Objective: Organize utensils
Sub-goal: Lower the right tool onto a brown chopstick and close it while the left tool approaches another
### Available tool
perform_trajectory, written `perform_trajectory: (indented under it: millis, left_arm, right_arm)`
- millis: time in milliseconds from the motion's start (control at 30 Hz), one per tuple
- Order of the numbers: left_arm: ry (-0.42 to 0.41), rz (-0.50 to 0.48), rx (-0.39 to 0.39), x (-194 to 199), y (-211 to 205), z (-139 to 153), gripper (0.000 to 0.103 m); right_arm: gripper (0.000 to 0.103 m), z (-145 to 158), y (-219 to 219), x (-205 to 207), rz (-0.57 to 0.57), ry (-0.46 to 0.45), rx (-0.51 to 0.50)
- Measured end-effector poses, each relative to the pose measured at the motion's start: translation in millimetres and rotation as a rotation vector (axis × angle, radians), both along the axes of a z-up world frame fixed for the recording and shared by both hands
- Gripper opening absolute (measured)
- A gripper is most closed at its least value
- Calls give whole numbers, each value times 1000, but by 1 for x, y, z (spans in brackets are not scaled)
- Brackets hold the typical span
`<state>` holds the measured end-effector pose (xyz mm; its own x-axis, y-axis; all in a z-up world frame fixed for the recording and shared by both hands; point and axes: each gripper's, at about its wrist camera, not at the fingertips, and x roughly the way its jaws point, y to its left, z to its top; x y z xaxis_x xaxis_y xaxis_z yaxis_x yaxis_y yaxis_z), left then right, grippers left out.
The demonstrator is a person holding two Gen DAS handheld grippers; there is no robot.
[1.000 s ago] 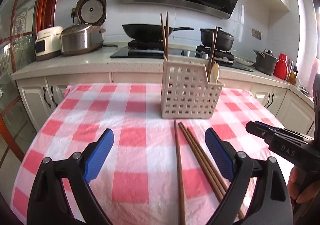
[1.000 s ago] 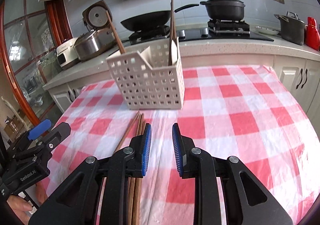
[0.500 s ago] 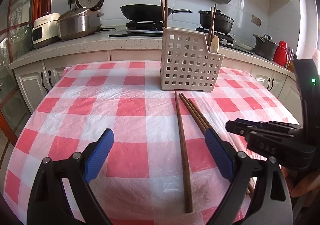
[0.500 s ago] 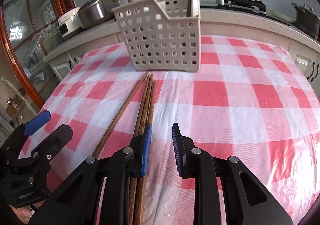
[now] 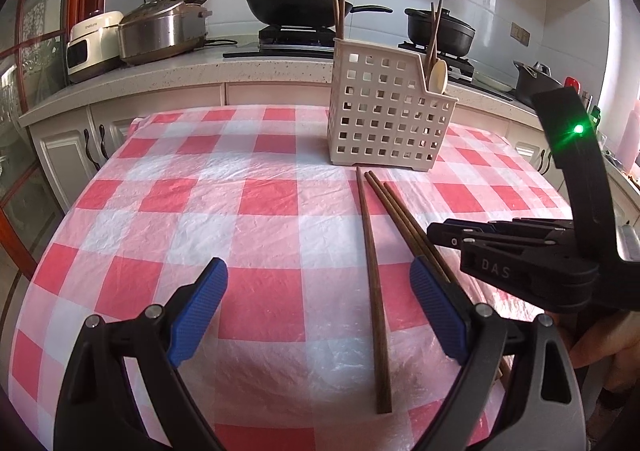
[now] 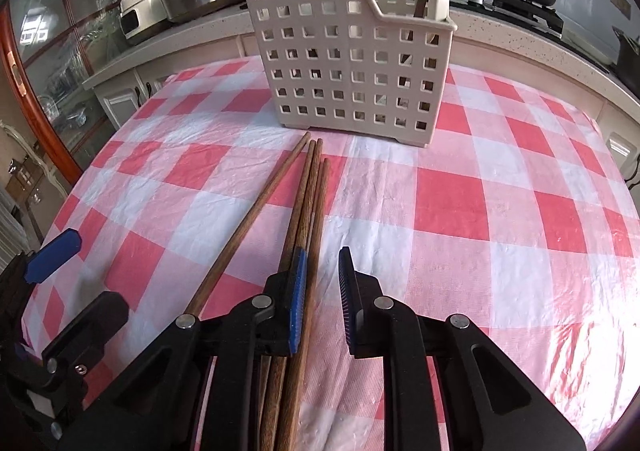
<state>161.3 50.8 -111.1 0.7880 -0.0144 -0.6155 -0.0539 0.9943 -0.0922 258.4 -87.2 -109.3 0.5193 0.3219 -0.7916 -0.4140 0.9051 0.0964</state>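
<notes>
Kitchen with stove and rice cooker behind; red-checked tabletop under crinkled plastic film. Four wooden chopsticks flat on it, tips just short of white perforated holder, already holding chopsticks and a pale spoon. Right tongs narrow, just been closing, nothing gripped; left pad over the bundle, one stick showing in the gap. Left tongs wide, empty, one stray chopstick between. Probably light, stiff, smooth and prone to roll on film; best pinched across the shaft near mid-length, one at a time.
</notes>
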Motion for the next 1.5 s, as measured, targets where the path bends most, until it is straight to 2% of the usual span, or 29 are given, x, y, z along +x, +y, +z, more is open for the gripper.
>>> perform_trajectory:
  millis: [667,700,767,967,1133,1500]
  left_arm:
    - [28,8,-3,2,4,-5,89]
    - [30,9,-2,2,4,-5,89]
    - [35,7,-4,3,5,-5,89]
    - [61,25,-12,8,9,-9,89]
    - [90,18,-13,12,5,-14,89]
    - [99,11,4,11,0,-15,89]
  right_arm:
    - [16,-6,23,21,14,9,-104]
    - [16,-6,24,22,15,6,-113]
    - [7,-6,24,21,19,-3,-125]
    - [6,-5,-2,20,-3,29,-24]
    - [7,-5,-13,20,2,51,10]
    - [7,-4,10,23,39,19,-131]
